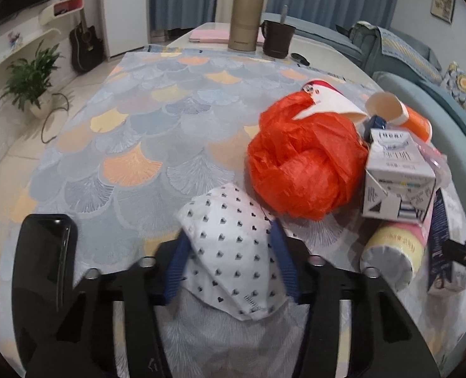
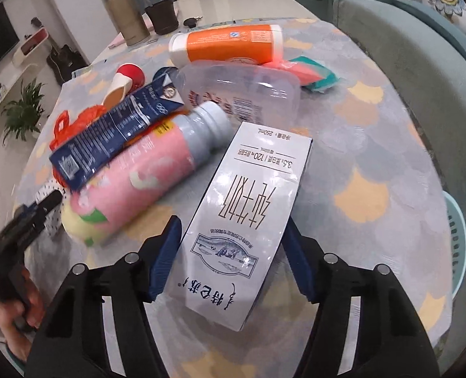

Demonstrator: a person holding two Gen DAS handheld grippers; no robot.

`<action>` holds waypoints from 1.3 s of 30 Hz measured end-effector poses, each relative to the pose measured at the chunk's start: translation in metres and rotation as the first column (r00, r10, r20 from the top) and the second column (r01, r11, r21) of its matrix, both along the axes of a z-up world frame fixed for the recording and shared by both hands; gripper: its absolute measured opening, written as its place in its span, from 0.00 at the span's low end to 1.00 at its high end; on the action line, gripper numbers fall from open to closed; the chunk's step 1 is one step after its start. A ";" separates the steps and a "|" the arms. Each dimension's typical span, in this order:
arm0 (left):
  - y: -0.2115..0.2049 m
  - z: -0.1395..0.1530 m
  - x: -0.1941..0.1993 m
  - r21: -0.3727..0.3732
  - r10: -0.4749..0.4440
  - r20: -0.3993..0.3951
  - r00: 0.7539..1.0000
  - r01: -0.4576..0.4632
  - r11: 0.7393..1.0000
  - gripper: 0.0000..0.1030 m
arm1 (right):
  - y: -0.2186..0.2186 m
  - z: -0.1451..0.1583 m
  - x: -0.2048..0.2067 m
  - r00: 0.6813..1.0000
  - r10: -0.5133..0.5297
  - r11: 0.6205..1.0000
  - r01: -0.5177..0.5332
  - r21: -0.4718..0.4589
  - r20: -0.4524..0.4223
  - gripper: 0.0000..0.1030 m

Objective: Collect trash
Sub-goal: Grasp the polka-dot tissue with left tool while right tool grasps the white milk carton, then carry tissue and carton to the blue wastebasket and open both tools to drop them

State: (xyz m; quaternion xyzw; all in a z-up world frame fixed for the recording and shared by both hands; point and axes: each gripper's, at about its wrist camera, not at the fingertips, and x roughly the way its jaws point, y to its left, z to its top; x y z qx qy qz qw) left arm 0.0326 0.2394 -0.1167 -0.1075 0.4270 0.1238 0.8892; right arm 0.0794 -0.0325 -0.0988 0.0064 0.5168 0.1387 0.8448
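Left view first: we find the left gripper (image 1: 230, 271) clamped on a heart-print mask (image 1: 233, 252), held over the cloth (image 1: 132, 132). Beside it, ahead and right, lie an orange bag (image 1: 302, 163), a carton (image 1: 396, 176) and a pink bottle (image 1: 393, 258). Right view: we find the right gripper (image 2: 233, 258) gripping a white milk carton (image 2: 248, 220) between its blue pads, above the cloth, near that pink bottle (image 2: 138, 182) and a blue carton (image 2: 113, 132).
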 end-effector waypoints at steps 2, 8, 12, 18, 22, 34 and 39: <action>-0.002 0.002 -0.006 -0.038 -0.015 0.013 1.000 0.015 0.999 0.26 | -0.011 0.002 -0.004 1.000 -0.006 1.000 0.006 0.011 0.007 0.54; -0.015 0.036 -0.037 -0.081 -0.064 0.131 0.989 0.075 0.994 0.19 | -0.056 0.024 -0.023 0.996 -0.062 0.994 0.055 0.093 0.069 0.53; -0.045 0.085 -0.057 -0.093 -0.161 0.275 0.948 0.193 0.977 0.19 | -0.094 0.055 -0.040 0.981 -0.133 0.983 0.112 0.143 0.143 0.53; -0.125 0.142 -0.050 -0.051 -0.325 0.383 0.865 0.371 0.927 0.19 | -0.160 0.093 -0.061 0.930 -0.258 0.964 0.227 0.140 0.262 0.53; -0.189 0.158 -0.030 -0.049 -0.428 0.401 0.810 0.486 0.873 0.19 | -0.218 0.100 -0.072 0.889 -0.361 0.931 0.326 0.163 0.281 0.53; -0.379 0.102 0.043 -0.100 -0.694 0.270 0.668 0.736 0.670 0.19 | -0.354 0.016 -0.091 0.818 -0.560 0.827 0.542 0.147 0.129 0.53; -0.423 0.051 0.055 -0.142 -0.757 0.157 0.634 0.773 0.618 0.19 | -0.369 -0.036 -0.086 0.810 -0.586 0.805 0.581 0.124 0.013 0.53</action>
